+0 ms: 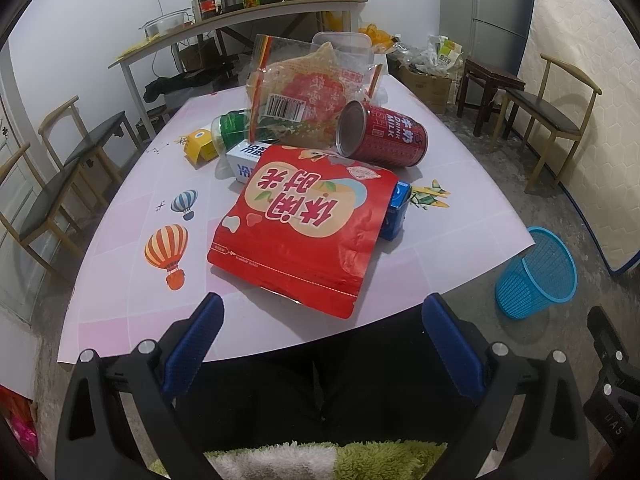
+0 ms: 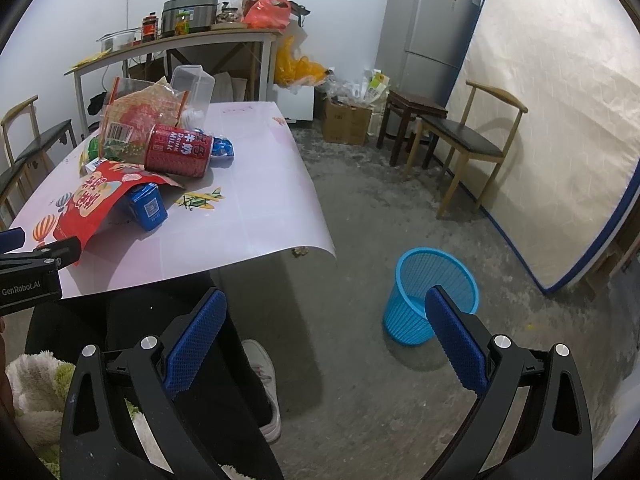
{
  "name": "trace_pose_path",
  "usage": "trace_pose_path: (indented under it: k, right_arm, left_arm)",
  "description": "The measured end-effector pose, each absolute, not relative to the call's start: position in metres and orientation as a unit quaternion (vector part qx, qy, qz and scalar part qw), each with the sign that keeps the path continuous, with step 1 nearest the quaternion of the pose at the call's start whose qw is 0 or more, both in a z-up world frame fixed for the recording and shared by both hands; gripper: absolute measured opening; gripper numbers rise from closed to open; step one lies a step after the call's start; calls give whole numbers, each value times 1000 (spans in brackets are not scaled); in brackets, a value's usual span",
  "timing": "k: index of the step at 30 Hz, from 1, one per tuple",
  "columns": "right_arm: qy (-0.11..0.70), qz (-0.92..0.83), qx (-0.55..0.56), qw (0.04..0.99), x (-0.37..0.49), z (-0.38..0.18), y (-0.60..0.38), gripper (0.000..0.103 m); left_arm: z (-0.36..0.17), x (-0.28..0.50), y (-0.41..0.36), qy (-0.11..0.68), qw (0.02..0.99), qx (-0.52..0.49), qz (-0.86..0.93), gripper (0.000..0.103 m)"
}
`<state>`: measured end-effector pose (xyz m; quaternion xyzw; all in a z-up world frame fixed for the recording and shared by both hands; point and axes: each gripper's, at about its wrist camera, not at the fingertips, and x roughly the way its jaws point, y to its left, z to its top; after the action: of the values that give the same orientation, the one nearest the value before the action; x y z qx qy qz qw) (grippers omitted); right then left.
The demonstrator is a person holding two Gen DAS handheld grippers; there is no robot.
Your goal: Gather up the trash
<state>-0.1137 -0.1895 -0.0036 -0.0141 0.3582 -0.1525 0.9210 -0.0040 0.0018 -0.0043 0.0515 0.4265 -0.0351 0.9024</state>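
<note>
both grippers, left gripper [image 1: 322,316] and right gripper [image 2: 326,310], spread empty; pinch red snack bag [image 1: 304,224] by its near edge, then carry it to blue basket [image 2: 430,294].

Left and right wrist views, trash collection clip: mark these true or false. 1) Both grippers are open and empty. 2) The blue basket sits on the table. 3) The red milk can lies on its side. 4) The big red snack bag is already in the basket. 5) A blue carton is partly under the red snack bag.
1) True: the left gripper and the right gripper both stand wide open, holding nothing.
2) False: the blue basket stands on the floor, off the table.
3) True: the red milk can lies on its side on the pile.
4) False: the red snack bag lies on the table.
5) True: the blue carton pokes out from beneath the bag.
</note>
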Motion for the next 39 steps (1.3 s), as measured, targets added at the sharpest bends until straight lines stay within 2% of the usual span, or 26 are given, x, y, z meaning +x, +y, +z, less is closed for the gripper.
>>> trace_pose_path:
  k: [39]
  right_arm:
    - [357, -150, -18, 922, -108, 0, -188, 96]
  left_arm:
    - [-7, -3, 7, 428, 901, 51, -34, 97]
